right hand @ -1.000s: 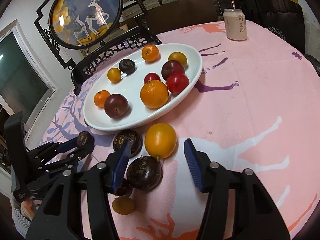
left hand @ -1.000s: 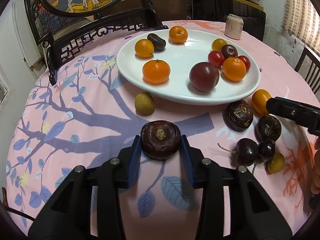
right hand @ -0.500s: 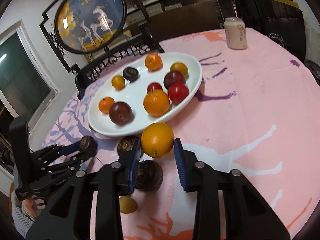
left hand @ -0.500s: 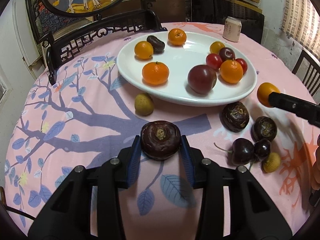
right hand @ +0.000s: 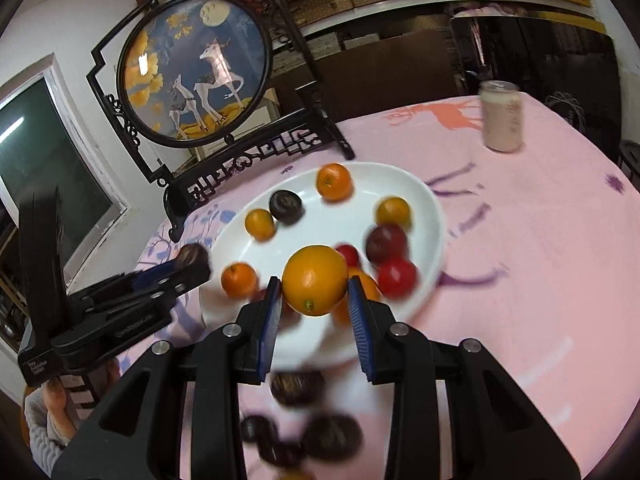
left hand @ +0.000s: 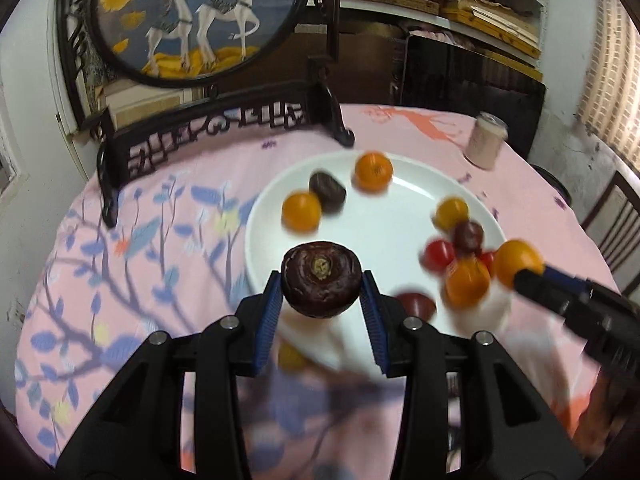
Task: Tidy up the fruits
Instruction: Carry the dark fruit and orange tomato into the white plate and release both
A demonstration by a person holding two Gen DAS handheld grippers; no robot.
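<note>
My left gripper (left hand: 321, 304) is shut on a dark brown water chestnut (left hand: 321, 289) and holds it in the air over the near rim of the white plate (left hand: 376, 236). My right gripper (right hand: 314, 308) is shut on an orange (right hand: 315, 279) and holds it above the near part of the plate (right hand: 424, 204). The plate holds several oranges, plums and red fruits. The right gripper with its orange (left hand: 518, 262) shows at the right of the left wrist view. The left gripper with the chestnut (right hand: 193, 256) shows at the left of the right wrist view.
Several dark fruits (right hand: 316, 436) and a small yellow one (left hand: 292, 356) lie blurred on the pink tablecloth in front of the plate. A can (right hand: 502, 116) stands at the far right. A carved black screen with a deer picture (left hand: 192, 16) stands behind the plate.
Both grippers have lifted off the table with their fruit and moved forward over the plate's near side. The right gripper closed on the orange within the last second.
</note>
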